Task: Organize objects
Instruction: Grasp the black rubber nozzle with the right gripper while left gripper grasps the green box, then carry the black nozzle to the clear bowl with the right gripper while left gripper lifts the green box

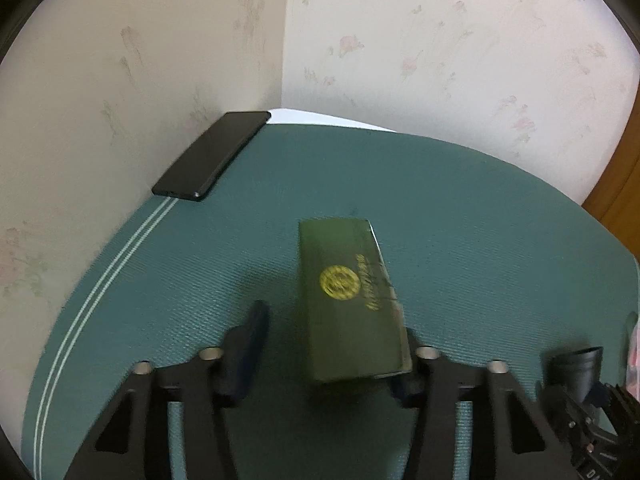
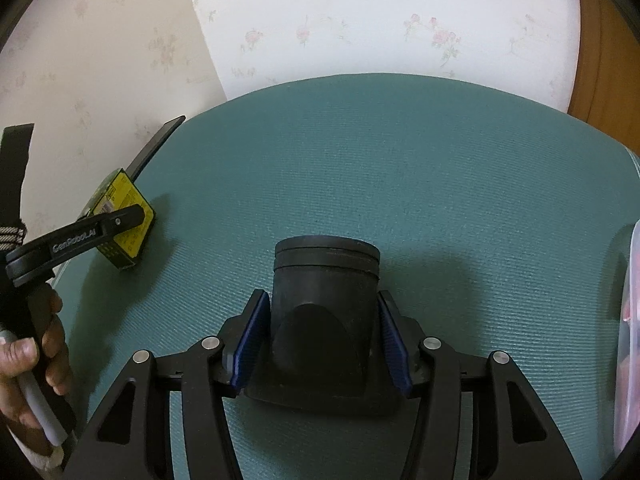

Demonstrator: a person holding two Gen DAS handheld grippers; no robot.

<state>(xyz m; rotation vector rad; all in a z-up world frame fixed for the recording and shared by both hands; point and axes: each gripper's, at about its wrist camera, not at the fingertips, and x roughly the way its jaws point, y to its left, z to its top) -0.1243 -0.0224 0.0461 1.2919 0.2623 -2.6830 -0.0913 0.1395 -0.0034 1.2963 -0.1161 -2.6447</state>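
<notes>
The left tongs (image 1: 328, 360) reached forward over a teal mat (image 1: 460, 220) that covered the tabletop. A dark green box (image 1: 350, 300) with a gold round seal on its top face sat between their fingers, tilted and blurred. Its right edge touched the right finger, while the left finger (image 1: 250, 344) stood apart from it with mat showing in the gap, so the grip looked loose, and I could not tell whether the tongs were clenched on the box or released.

In the right wrist view the same box (image 2: 124, 220) showed a yellow printed side, and the left tongs (image 2: 120, 220) crossed in front of it, held by a person's hand (image 2: 36, 364) at the left edge.

The right tongs (image 2: 326, 344) were clenched on a black cylinder-shaped cup (image 2: 326, 312). Both blue pads (image 2: 250, 344) pressed against its sides. The cup's rim pointed away from the camera, and whether anything was inside could not be seen. The same cup (image 1: 580, 368) appeared at the lower right of the left wrist view.

A black phone (image 1: 210, 156) lay flat at the far left edge of the mat, beside the floral-papered wall (image 1: 460, 60), well apart from the box. Nothing lay between the tongs and the open middle of the mat. At the right edge of the right wrist view a clear plastic container (image 2: 628, 340) with pink contents was partly visible; what it held was too blurred to name.
</notes>
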